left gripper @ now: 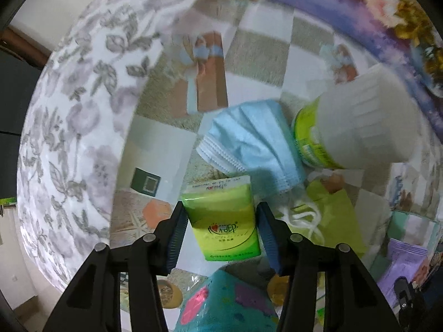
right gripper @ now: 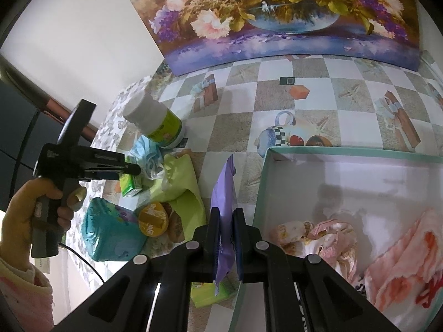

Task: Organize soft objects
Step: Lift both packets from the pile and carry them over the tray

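Green tissue pack point(left gripper: 225, 218) sits between your left gripper point(left gripper: 221, 238) jaws; purple packet point(right gripper: 225, 221) pinched by the right gripper point(right gripper: 227, 238).
Both are light and squashy: grip the pack's flat sides mid-body; left jaws look nearly closed on it, contact uncertain.

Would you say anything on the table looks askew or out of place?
Yes: the white-capped bottle is tipped over, leaning on the crumpled blue face masks rather than standing. It is a hard item among the soft ones.

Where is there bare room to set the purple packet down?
Free: the box's white floor behind the pink cloths, and the tablecloth between painting and box. Crowded: the clutter around the bottle, masks and teal pack.
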